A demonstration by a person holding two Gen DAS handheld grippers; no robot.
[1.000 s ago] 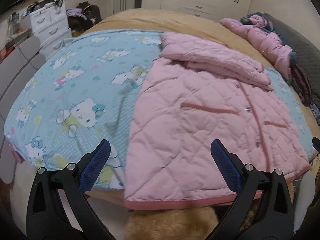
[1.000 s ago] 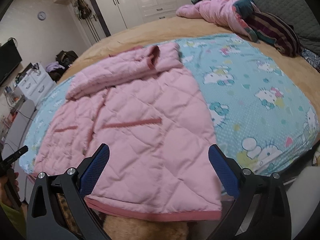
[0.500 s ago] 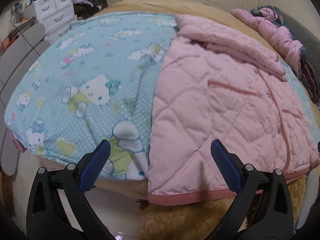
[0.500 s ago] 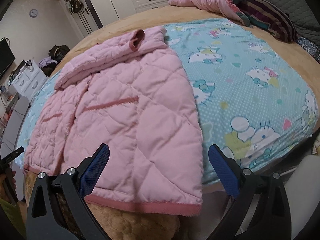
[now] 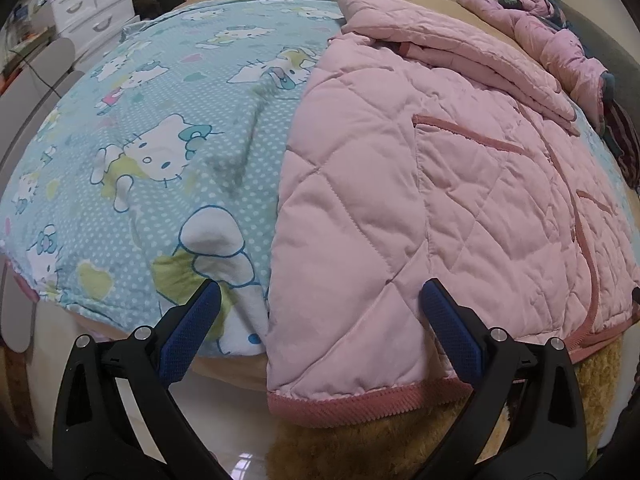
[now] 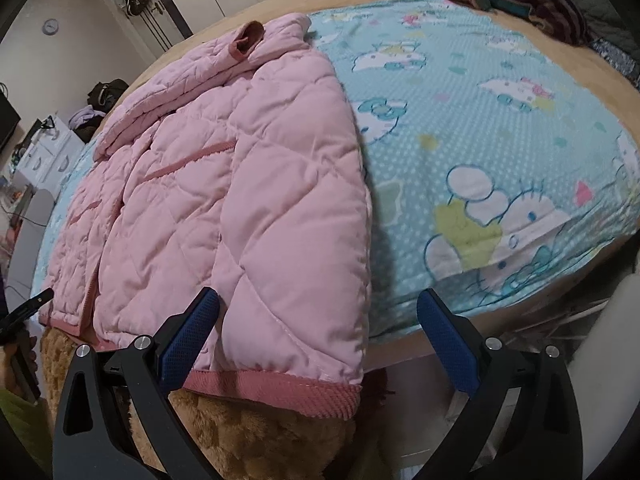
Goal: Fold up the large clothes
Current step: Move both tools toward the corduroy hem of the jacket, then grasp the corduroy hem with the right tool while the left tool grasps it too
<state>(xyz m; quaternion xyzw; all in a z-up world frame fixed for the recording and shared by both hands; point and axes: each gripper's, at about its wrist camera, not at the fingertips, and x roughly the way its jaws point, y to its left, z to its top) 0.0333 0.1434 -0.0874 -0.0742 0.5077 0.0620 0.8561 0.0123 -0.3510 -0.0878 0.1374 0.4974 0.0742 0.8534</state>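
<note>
A pink quilted jacket (image 5: 440,184) with a darker ribbed hem lies flat on a light-blue cartoon-print blanket (image 5: 168,128). The left gripper (image 5: 320,322) and right gripper (image 6: 318,320), at the bottom of their frames, hang wide open over the jacket's two lower corners, holding nothing.

The left claw (image 5: 320,316) stood wide open, its two blue-padded fingers (image 5: 192,328) spread far apart and pointing forward, nothing held between them. The right claw (image 6: 318,316) was spread just as wide and also held nothing. At the left edge of the right wrist view, a hand (image 6: 18,360) gripped the left claw's black handle.
</note>
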